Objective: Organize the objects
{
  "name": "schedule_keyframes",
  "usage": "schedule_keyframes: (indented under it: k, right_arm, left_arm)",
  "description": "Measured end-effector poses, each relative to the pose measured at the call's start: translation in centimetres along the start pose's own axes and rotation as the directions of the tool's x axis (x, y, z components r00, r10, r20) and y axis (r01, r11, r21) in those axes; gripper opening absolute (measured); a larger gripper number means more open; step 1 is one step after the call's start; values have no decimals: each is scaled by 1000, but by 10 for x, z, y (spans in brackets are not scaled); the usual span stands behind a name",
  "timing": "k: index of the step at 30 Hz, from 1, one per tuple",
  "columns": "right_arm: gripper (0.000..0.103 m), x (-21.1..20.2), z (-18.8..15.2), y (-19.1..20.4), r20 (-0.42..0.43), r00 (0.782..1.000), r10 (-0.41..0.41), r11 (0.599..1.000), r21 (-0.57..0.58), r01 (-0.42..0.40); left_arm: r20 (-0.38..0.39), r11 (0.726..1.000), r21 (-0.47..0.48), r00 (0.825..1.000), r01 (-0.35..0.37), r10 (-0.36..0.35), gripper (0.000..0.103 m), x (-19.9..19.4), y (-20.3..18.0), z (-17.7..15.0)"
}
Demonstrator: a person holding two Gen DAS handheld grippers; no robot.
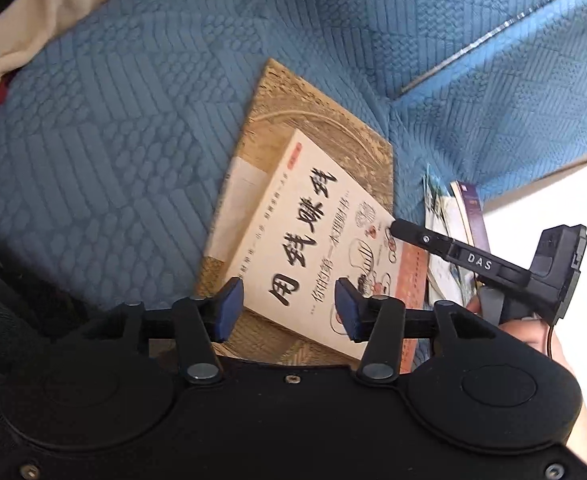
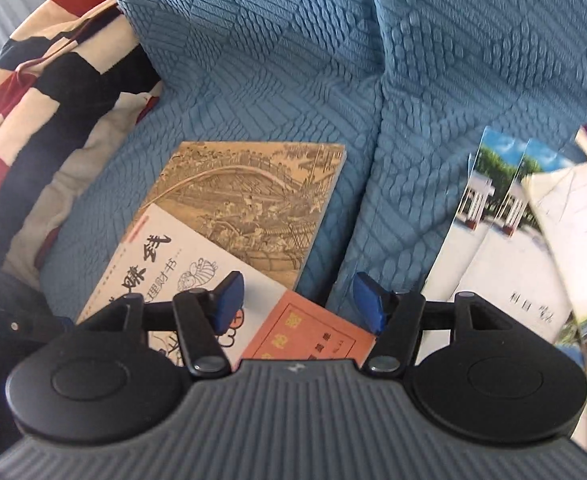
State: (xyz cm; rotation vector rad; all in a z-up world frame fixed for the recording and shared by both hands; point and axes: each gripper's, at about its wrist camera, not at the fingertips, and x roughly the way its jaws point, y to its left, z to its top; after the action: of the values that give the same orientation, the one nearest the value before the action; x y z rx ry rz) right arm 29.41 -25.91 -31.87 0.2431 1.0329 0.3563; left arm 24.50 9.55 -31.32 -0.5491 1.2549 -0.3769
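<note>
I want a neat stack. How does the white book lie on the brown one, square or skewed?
Skewed. The white book lies flat but turned, its corner overhanging the brown book's edge.

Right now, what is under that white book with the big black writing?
The white book lies on a larger tan book with an old bridge drawing. The tan book's near part is covered, so anything beneath it stays hidden.

A white book with black calligraphy is lying flat atop a larger tan illustrated book on the blue sofa seat; more booklets are fanning out across the neighbouring cushion.
</note>
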Motion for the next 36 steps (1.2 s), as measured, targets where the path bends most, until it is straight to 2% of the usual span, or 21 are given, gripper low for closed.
schedule_keyframes:
  k: [9,12,15,18,25,29,36]
  right_arm:
    - [65,-10,-17,-2,2,1000,-7,998,60,7]
    - [64,-14,-20,3,-18,1000,-12,999,46,13]
    - [64,-15,-23,10,-39,999,8,999,31,-7]
    - [64,-15,-27,19,-59,998,-16,1000,-10,16]
    - [64,-16,-33,23,-52,998,-45,999,-4,44]
    - [64,-19,-37,24,-50,998,-50,999,20,51]
    - [64,-27,-45,32,-47,997,-60,998,20,61]
  left_arm:
    - [-38,998,53,999,22,-20,40,10,-16,-6]
    - [-50,997,50,997,56,-53,37,13,-17,-3]
    - [-47,996,67,998,51,-48,37,18,-23,1]
    - [-59,995,71,996,70,-66,36,22,-26,4]
    - [-12,996,91,1000,8,-7,38,10,-24,2]
    - [44,994,82,997,-68,65,41,-3,-17,0]
    - [67,996,-12,994,-86,87,45,-9,1,5]
